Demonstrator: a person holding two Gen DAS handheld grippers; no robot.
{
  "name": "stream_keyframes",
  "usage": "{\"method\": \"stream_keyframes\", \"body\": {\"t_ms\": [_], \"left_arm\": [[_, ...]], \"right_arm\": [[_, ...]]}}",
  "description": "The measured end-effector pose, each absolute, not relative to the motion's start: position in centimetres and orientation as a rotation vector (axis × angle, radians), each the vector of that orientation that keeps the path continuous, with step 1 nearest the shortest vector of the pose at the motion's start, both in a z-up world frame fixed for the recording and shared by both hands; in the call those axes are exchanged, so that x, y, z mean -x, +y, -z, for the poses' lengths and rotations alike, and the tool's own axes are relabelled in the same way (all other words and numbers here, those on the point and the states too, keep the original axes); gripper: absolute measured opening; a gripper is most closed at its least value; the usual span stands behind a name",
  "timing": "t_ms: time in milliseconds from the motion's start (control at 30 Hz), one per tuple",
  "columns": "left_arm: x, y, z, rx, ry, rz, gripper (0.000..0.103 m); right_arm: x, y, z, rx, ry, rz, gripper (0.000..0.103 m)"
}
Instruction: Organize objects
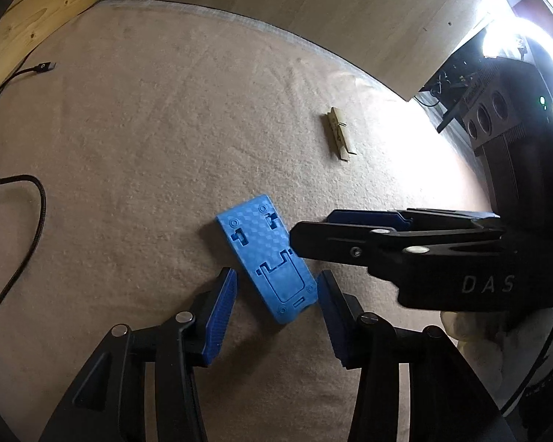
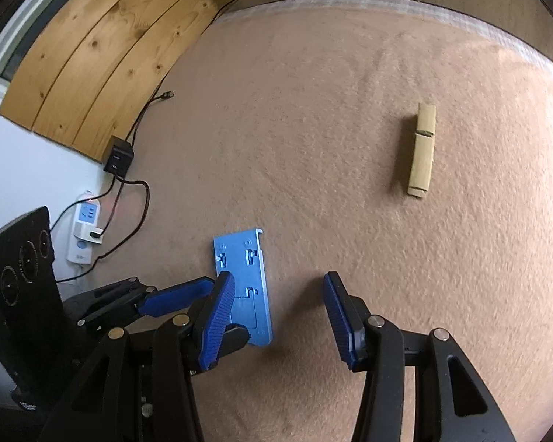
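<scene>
A flat blue plastic plate (image 1: 265,254) with cut-out slots lies on the beige carpet (image 1: 166,129). My left gripper (image 1: 276,313) stands open over its near end, one pad on each side, with a gap showing on the left. My right gripper (image 1: 313,228) reaches in from the right above the plate's far half. In the right wrist view the right gripper (image 2: 279,316) is open over bare carpet, and the blue plate (image 2: 247,261) lies partly behind its left finger. A wooden clothespin (image 1: 338,134) (image 2: 421,149) lies apart, farther out on the carpet.
A black cable (image 1: 37,199) trails over the carpet at the left. A white power strip (image 2: 84,228) and a black adapter (image 2: 118,154) sit by the wall. Wooden boards (image 2: 103,55) border the carpet, and a bright ring light (image 1: 534,55) stands at the right.
</scene>
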State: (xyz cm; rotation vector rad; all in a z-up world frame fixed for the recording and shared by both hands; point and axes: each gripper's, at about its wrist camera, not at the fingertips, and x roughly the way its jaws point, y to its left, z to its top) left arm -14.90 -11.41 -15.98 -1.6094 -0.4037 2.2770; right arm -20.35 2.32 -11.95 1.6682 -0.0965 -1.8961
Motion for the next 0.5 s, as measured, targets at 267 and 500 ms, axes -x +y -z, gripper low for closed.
{"method": "stream_keyframes", "body": {"t_ms": [267,500], "left_arm": [[15.0,-11.0,15.9,1.615,-0.371,-2.263,0.045],[15.1,-10.6,15.7,1.628,-0.339,-2.245,0.038]], "right_arm": [[19.8,0.9,12.1,-1.678,-0.031,1.863,0.031],[19.2,1.0,12.2,-1.672,-0.056,1.870,0.027]]}}
